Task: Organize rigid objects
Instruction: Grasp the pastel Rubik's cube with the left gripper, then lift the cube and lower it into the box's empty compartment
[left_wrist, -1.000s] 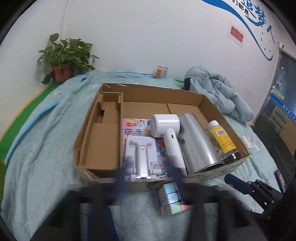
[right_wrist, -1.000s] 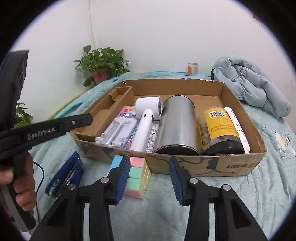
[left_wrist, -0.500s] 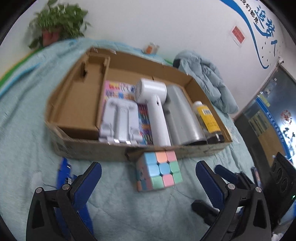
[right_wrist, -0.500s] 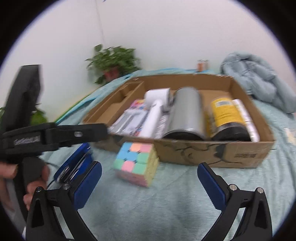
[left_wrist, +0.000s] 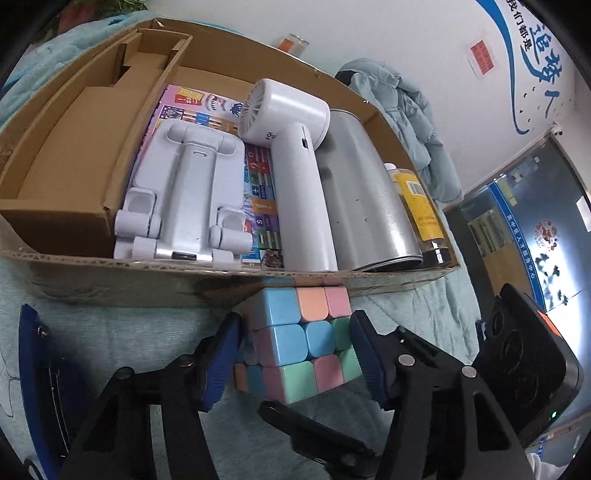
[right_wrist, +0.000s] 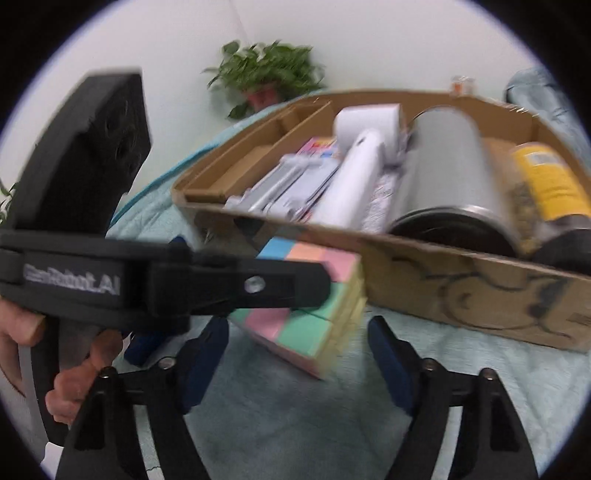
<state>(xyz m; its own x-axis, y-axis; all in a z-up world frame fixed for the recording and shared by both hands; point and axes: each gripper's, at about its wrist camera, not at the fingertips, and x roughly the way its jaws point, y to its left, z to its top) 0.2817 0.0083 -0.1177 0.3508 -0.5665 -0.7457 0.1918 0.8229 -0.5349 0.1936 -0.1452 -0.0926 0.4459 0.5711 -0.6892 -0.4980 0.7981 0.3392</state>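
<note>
Left gripper (left_wrist: 295, 354) straddles a pastel puzzle cube (left_wrist: 301, 341) on a pale teal bedspread (left_wrist: 110, 332), its jaws half spread and closing. The blue pads (left_wrist: 221, 356) sit at the cube's two sides; whether they already press on it cannot be told.

Right gripper (right_wrist: 299, 354) also has its jaws partly spread and closing, with the same cube (right_wrist: 314, 317) just ahead of them. A clear gap shows on the right pad's side, so nothing is pinched.

The cube lies just outside the near wall of one cardboard box (left_wrist: 110, 273), touching or almost touching it.

Inside the box, the left wrist view shows, left to right:
- one cardboard insert (left_wrist: 81, 147)
- one white folding phone stand (left_wrist: 184, 195) lying on one colourful printed pack (left_wrist: 258, 184)
- one white handheld fan (left_wrist: 295, 170)
- one metal canister (left_wrist: 362, 206) on its side
- one yellow-labelled jar (left_wrist: 417, 203)

Only the left wrist view shows a blue flat object (left_wrist: 40, 380) on the bedspread at left, a grey-blue jacket (left_wrist: 406, 110) behind the box, one small orange can (left_wrist: 293, 42) and blue wall lettering (left_wrist: 543, 48).

Only the right wrist view, which is blurred, shows a person's hand (right_wrist: 55, 369) gripping the left tool's handle, and one potted plant (right_wrist: 266, 77) by the wall.
</note>
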